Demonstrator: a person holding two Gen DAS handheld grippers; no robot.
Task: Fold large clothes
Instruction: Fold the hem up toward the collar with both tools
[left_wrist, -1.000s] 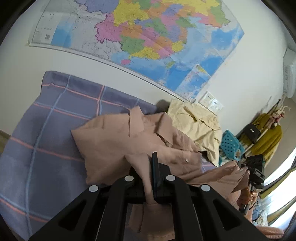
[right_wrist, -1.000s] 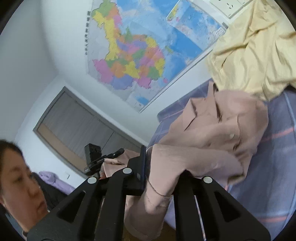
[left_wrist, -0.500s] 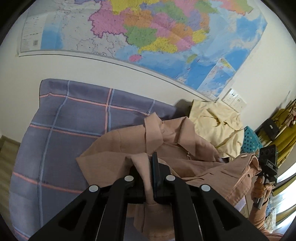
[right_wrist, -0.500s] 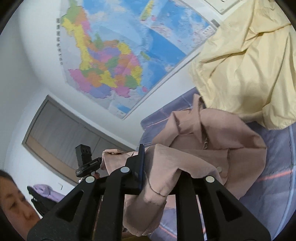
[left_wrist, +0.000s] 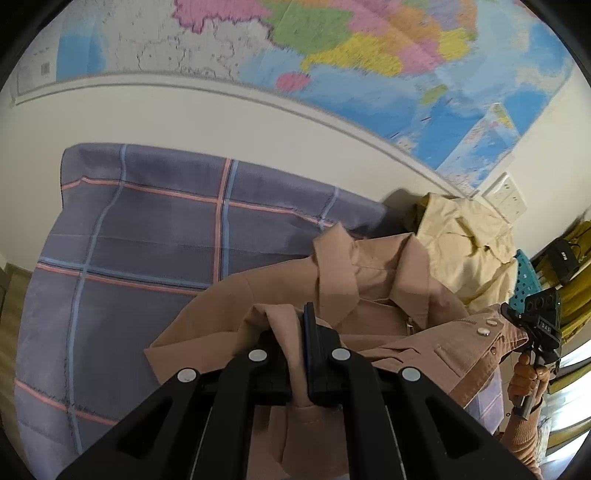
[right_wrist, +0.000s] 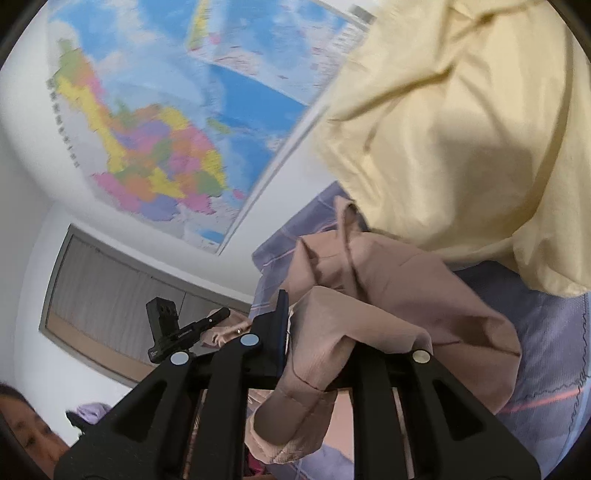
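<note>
L gripper (left_wrist: 300, 325) clamps pink jacket (left_wrist: 373, 291) fold; R gripper (right_wrist: 317, 314) opening w/ jacket draped between.

White wall (left_wrist: 155, 110) hung with a coloured map (left_wrist: 369, 55), plaid-sheeted bed (left_wrist: 147, 229) below, wall sockets (left_wrist: 508, 194), daylight at right.

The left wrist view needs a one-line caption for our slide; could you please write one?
Left claw shut on a fold of the pink jacket over a plaid bedsheet, a cream garment beyond, below a wall map.
</note>
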